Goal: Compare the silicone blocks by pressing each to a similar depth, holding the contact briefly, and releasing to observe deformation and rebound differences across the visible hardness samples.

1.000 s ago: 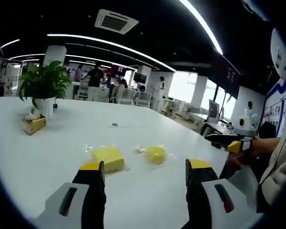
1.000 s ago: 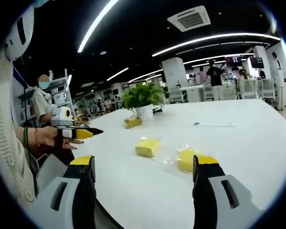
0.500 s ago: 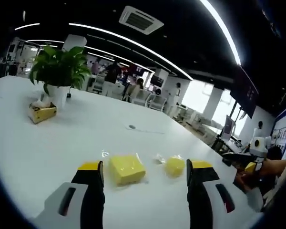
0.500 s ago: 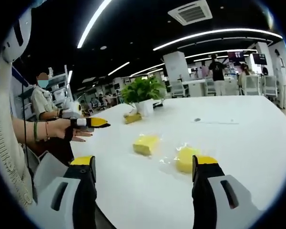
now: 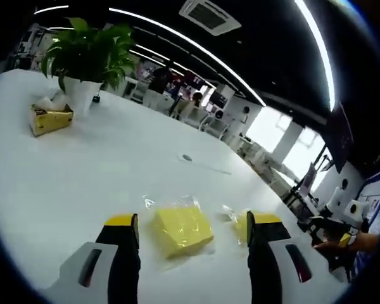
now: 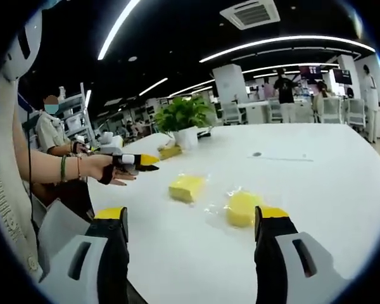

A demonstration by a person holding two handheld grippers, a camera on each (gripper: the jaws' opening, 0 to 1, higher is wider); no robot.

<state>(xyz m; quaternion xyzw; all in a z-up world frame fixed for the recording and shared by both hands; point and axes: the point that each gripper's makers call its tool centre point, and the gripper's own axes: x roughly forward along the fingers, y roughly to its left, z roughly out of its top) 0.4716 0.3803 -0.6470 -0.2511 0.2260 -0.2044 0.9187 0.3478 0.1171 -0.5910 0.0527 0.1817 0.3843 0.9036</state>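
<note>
Closer now in the left gripper view, our left tongs point(image 5: 191, 229) stand open over the square yellow block point(image 5: 182, 230), skewed cornerwise on the white tabletop point(image 5: 82, 177), no writing legible. Our right gripper view shows right tongs point(image 6: 191, 223) spread wide, round block point(image 6: 242, 208) beside one jaw, square block farther left.

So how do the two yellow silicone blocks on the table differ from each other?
The square block has flat faces and straight edges; the round block has a curved outline. The square one lies nearer the plant, the round one farther. Both are yellow, in clear wrap, on the white table.
</note>
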